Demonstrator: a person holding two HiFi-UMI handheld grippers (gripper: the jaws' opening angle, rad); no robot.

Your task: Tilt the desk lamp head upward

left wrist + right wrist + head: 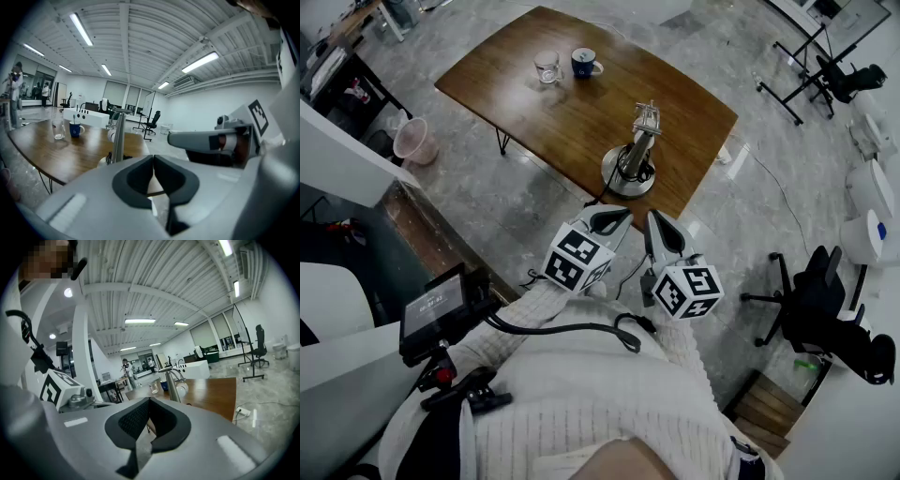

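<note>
The metal desk lamp (631, 157) stands on a round base near the wooden table's (534, 103) front edge, its head (647, 116) at the top of a short arm. My left gripper (615, 217) and right gripper (660, 225) hover side by side over the floor, short of the table and close to my body. Both are shut with nothing between their pads. In the left gripper view the lamp's post (117, 138) rises just beyond the closed left gripper (153, 161). The right gripper view shows the lamp (171, 383) past the closed right gripper (149, 404).
A clear glass (547, 67) and a blue mug (584, 63) stand at the table's far side. A pink bucket (415, 141) sits on the floor to the left, a black office chair (820, 300) to the right. The lamp's cable (598, 195) drops off the table's front edge.
</note>
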